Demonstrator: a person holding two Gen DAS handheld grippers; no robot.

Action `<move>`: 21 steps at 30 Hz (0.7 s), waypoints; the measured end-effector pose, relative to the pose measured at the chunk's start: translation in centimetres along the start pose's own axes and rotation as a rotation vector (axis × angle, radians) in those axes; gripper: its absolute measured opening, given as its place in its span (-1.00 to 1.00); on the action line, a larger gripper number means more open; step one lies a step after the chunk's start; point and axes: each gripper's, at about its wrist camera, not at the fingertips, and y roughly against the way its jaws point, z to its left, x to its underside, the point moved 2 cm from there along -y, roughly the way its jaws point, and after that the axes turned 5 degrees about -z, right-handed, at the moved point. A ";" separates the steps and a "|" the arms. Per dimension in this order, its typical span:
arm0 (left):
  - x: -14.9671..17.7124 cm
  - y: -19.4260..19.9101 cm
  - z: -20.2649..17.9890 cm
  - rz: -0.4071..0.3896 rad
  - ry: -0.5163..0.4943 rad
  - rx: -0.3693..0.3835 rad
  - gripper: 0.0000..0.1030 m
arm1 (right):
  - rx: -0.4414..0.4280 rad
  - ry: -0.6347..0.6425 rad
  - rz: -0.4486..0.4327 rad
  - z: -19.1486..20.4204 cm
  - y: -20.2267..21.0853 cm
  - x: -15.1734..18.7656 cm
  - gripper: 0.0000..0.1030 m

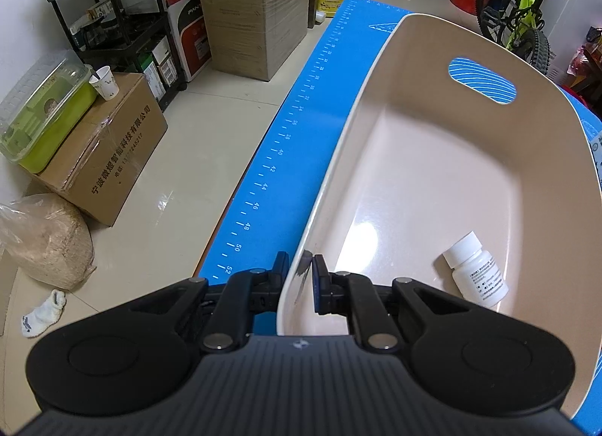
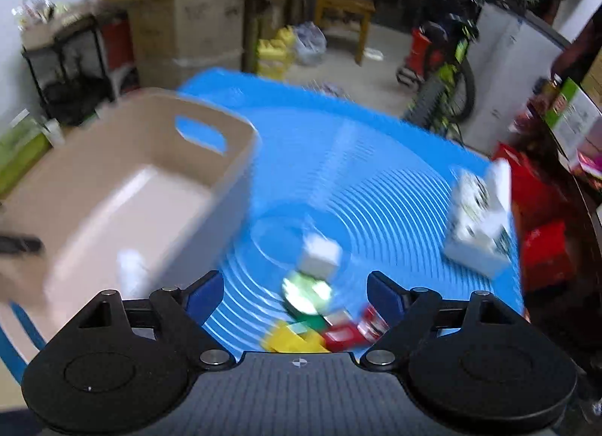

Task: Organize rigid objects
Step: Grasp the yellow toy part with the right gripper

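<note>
A beige basket [image 1: 414,59] with a handle slot stands on the blue mat [image 1: 301,134]. My left gripper [image 1: 299,266] is shut on the basket's near wall, one finger outside and one inside. A white pill bottle [image 1: 476,266] lies on its side in the basket. In the blurred right wrist view, my right gripper [image 2: 297,291] hangs open above the mat [image 2: 376,172], to the right of the basket [image 2: 225,180], with nothing gripped. Below it lie a small white box [image 2: 320,251], a green-and-white round item [image 2: 306,293], a yellow item [image 2: 289,340] and red items [image 2: 342,334].
A white printed carton [image 2: 478,217] stands near the mat's right edge. Left of the table, on the floor, are cardboard boxes [image 1: 248,14], a black shelf [image 1: 113,22], a green container [image 1: 45,116] and a sock [image 1: 41,313]. A bicycle [image 1: 523,18] stands at the back right.
</note>
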 end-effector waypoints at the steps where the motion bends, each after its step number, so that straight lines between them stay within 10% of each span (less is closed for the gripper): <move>1: 0.0 0.0 0.0 0.000 0.000 0.000 -0.71 | -0.002 0.004 0.019 -0.3 -0.6 0.7 0.66; 21: 0.0 0.0 0.0 -0.001 -0.002 -0.003 -0.71 | -0.120 0.242 0.122 1.5 -6.0 5.1 0.39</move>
